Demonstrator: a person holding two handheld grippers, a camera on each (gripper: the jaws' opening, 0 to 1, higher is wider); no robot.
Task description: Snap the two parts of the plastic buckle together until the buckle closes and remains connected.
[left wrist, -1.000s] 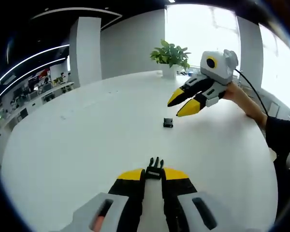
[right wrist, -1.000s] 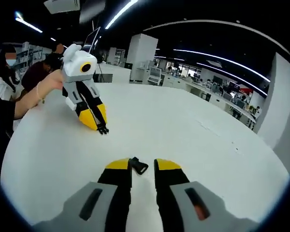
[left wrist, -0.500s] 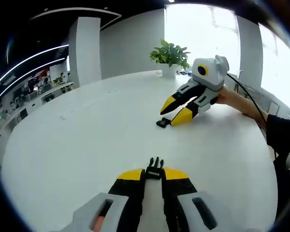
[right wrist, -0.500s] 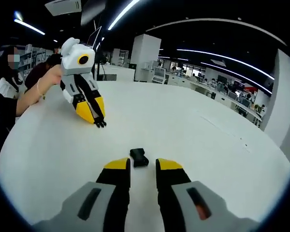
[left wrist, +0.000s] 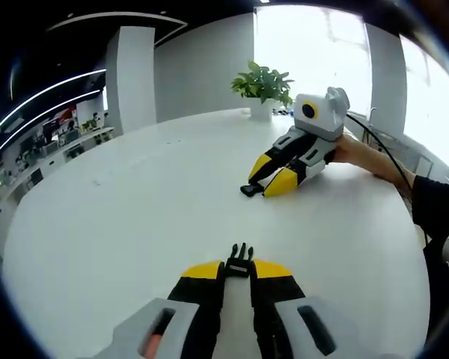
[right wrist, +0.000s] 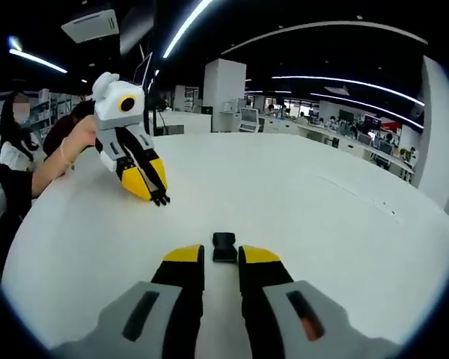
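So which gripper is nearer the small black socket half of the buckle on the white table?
Right. The right gripper has the black socket half between its fingertips. The left gripper is well across the table, holding the pronged half.

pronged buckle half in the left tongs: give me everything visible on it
The pronged buckle half is small, black and looks like hard plastic. A centre prong and two side prongs stick out past the yellow tips of the left tongs, which are closed on its base. It points away from the camera over the white table, apart from the socket half at the right tongs.
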